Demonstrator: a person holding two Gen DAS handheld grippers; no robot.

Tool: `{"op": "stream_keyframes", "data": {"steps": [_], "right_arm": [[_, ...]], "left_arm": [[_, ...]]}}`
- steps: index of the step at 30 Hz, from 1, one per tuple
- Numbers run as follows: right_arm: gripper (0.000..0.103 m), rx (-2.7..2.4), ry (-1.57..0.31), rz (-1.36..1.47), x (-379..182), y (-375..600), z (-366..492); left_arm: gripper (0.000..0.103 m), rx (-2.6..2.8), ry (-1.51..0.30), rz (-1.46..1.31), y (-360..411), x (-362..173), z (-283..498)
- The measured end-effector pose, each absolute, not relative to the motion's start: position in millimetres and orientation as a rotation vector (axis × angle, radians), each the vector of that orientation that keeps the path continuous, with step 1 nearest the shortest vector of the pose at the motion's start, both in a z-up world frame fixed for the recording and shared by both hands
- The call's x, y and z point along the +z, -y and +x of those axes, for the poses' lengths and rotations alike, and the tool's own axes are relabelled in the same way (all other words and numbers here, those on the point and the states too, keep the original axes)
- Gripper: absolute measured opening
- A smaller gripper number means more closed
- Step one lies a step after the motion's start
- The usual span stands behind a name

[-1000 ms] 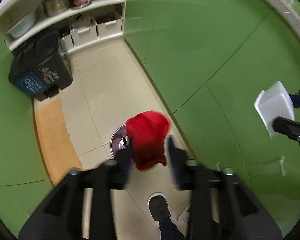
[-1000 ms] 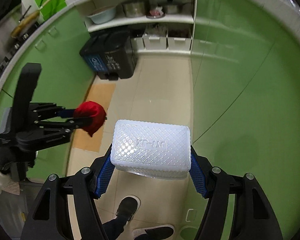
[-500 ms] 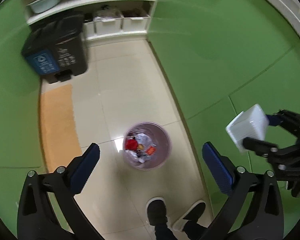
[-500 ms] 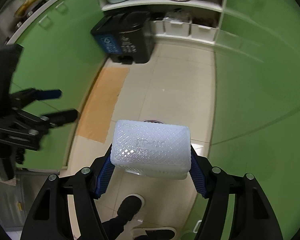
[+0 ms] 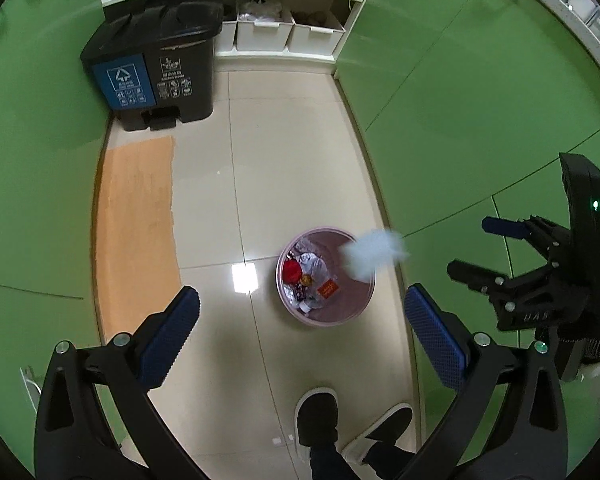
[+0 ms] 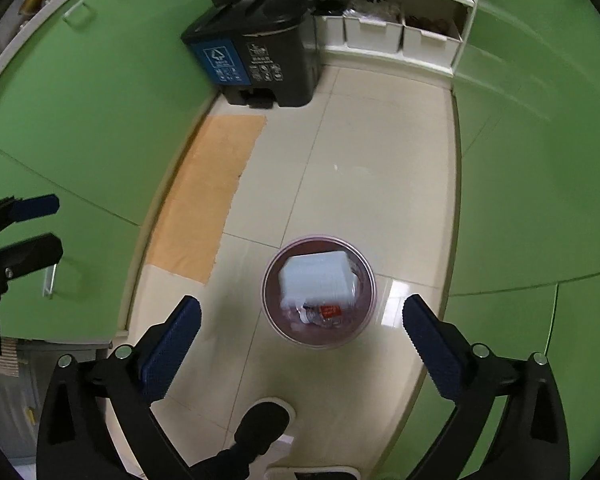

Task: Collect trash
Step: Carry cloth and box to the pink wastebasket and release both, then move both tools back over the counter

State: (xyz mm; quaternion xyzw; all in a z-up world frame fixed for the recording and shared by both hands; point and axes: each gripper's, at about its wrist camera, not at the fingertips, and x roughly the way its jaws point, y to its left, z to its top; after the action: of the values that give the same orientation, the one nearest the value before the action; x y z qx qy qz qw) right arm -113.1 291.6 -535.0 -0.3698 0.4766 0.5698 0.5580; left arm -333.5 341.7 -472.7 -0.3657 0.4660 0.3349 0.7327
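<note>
Both grippers spread wide, nothing between the pads. Right gripper (image 6: 300, 332) jaws have just been opening, and the white textured plastic food box (image 6: 318, 280) sits blurred over the round pink plastic waste bin (image 6: 364, 326) on the beige tile floor (image 6: 380, 168), w/ wrappers and a red scrap under it. Left gripper (image 5: 300, 332) empty too. Black two-compartment pedal bin (image 5: 156, 64) far left by the shelves, orange mat (image 5: 136, 232) along the left cabinets. Person's dark shoes (image 5: 318, 412) near edge.
</note>
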Motion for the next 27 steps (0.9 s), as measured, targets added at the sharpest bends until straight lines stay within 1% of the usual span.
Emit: {"op": "stream_keyframes", "data": {"steps": [4, 8, 13, 19, 23, 27], "right_arm": [[0.097, 1.323, -1.125, -0.868, -522.4, -283.6, -106.4], [0.097, 1.298, -1.12, -0.84, -492.6, -268.9, -96.3], [0.097, 1.26, -1.118, -0.782, -434.7, -241.9, -83.0], [0.097, 1.214, -1.088, -0.69, -333.9, -188.7, -69.1], [0.097, 1.177, -1.047, -0.608, -257.2, -139.3, -57.4], [0.097, 1.129, -0.997, -0.534, -196.6, -89.6, -43.4]], "left_arm": [[0.1, 0.721, -1.029, -0.791, -336.8, -461.3, -326.1], [0.1, 0.694, -1.031, -0.763, -330.8, -438.5, -312.3], [0.1, 0.659, -1.038, -0.723, -315.5, -396.1, -290.1], [0.1, 0.601, -1.03, -0.662, -283.4, -313.2, -261.2], [0.1, 0.559, -1.009, -0.617, -255.1, -246.7, -239.9], [0.1, 0.503, -0.98, -0.541, -223.4, -182.4, -214.5]]}}
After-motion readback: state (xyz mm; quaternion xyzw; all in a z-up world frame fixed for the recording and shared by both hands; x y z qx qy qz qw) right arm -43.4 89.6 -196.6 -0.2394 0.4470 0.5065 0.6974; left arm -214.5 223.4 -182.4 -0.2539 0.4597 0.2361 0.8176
